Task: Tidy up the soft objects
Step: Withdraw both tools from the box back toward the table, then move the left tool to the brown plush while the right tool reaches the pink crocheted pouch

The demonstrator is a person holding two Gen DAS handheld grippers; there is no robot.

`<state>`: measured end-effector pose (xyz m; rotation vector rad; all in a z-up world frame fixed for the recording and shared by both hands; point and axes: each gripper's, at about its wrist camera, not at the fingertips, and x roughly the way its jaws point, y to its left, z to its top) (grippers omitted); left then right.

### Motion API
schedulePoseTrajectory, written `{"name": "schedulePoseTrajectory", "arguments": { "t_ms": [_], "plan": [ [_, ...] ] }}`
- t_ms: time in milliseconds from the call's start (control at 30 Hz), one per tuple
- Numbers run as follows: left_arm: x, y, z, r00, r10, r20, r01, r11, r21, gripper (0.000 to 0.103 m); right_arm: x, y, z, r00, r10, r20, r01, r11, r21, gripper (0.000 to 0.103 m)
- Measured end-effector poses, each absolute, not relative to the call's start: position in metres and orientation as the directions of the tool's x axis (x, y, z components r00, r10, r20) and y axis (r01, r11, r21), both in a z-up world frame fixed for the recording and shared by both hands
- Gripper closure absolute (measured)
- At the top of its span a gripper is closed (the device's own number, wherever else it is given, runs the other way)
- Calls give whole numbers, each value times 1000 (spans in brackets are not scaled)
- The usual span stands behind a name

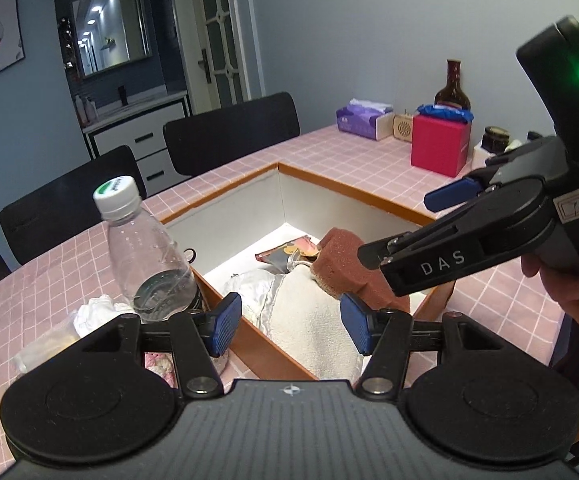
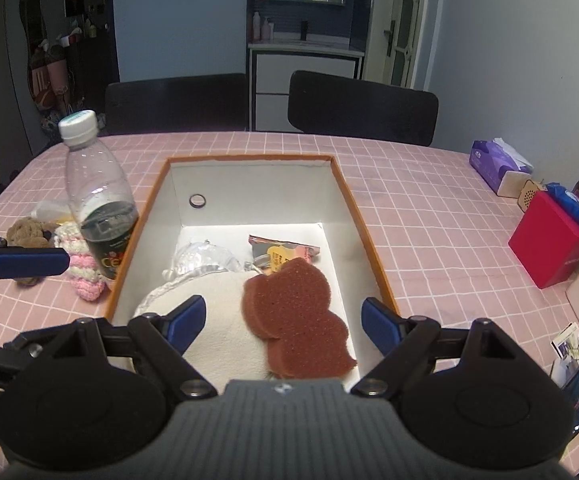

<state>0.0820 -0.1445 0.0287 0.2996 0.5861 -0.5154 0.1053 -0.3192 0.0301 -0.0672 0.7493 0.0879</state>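
An orange-rimmed white box (image 2: 341, 184) sits on the pink checked table. In it lie a brown bear-shaped sponge (image 2: 293, 316), a cream towel (image 2: 225, 320), a silvery bag (image 2: 205, 256) and a printed packet (image 2: 281, 250). The sponge (image 1: 341, 260) and towel (image 1: 309, 320) also show in the left wrist view. My right gripper (image 2: 283, 322) is open and empty just above the sponge. My left gripper (image 1: 291, 326) is open and empty over the box's near left wall. A pink-white crocheted piece (image 2: 85, 276) and a brown plush toy (image 2: 27, 234) lie left of the box.
A clear bottle (image 2: 97, 196) stands against the box's left wall, with crumpled plastic (image 1: 93, 312) beside it. A red box (image 2: 549, 244), tissue pack (image 2: 497, 164), dark bottle (image 1: 452, 88) and jar (image 1: 494, 139) stand at the table's right. Two black chairs (image 2: 361, 108) stand behind.
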Motion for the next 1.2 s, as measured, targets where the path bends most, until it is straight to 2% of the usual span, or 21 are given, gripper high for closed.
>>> {"name": "schedulePoseTrajectory", "arguments": {
  "t_ms": [400,600,833,1200],
  "plan": [
    [41,-86,17,785,-419,-456,514,852,101,36,45,-276,23,802,86,-592,-127,992,-27,19],
    [29,-57,-3,833,-348,-431,444,885,143,36,24,-247,12,834,112,-540,-161,986,-44,19],
    [21,-10,-19,871,-252,-421,325,939,110,36,16,-205,-9,853,148,-501,-208,976,-65,19],
    [27,53,-39,893,-108,-437,165,982,93,36,36,-142,-37,846,212,-489,-274,960,-57,19]
  ]
}}
